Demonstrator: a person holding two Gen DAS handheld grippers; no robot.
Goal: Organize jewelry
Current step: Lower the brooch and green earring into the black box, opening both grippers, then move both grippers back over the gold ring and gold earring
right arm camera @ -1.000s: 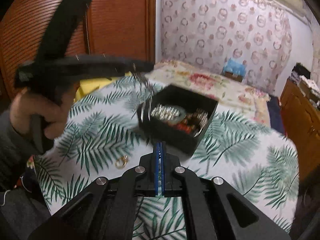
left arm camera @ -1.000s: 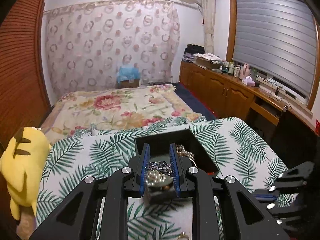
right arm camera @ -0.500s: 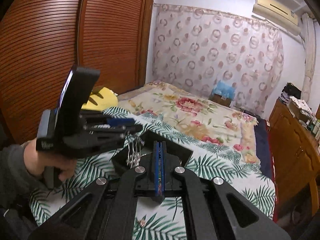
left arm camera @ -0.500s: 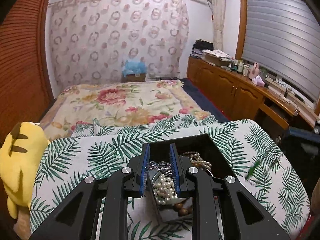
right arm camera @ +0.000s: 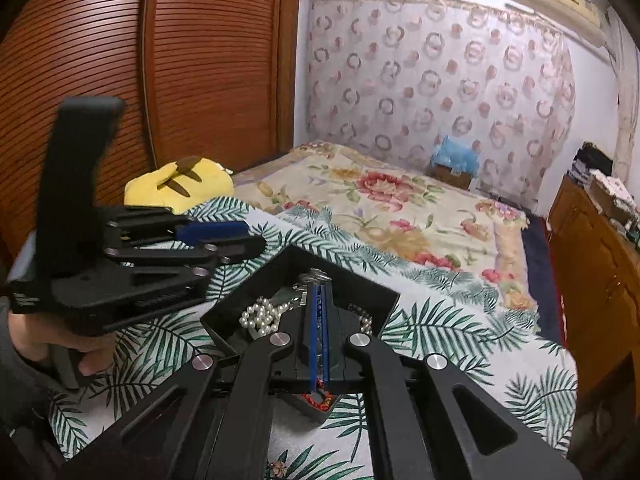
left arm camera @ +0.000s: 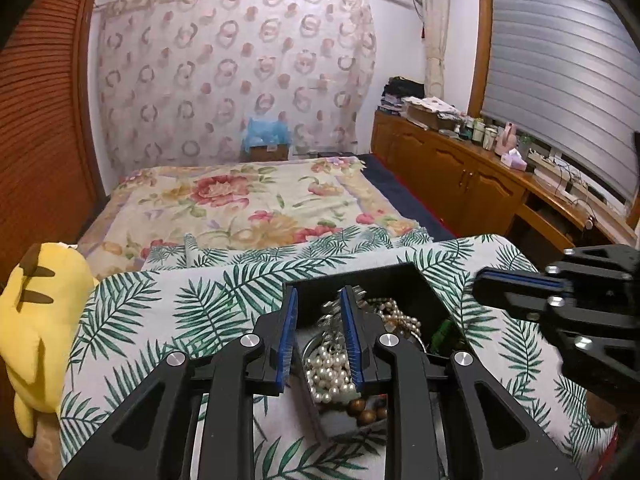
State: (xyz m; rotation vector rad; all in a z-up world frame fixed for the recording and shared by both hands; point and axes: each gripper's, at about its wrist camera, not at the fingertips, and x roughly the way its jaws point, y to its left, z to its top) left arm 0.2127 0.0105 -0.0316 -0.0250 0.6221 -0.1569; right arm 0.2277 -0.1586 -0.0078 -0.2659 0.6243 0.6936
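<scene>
— Bedroom; table under a palm-leaf cloth (left arm camera: pixel 168 312). No readable writing anywhere.
— Any container?
— One black box (left arm camera: pixel 404 280) on the cloth, holding pearl strands (left arm camera: pixel 328 368), brown beads, a silver chain.
— Grippers?
— Left gripper (left arm camera: pixel 319 336) above the box, jaws just opening, gripping nothing. Right gripper (right arm camera: pixel 319 336) pressed together.
</scene>
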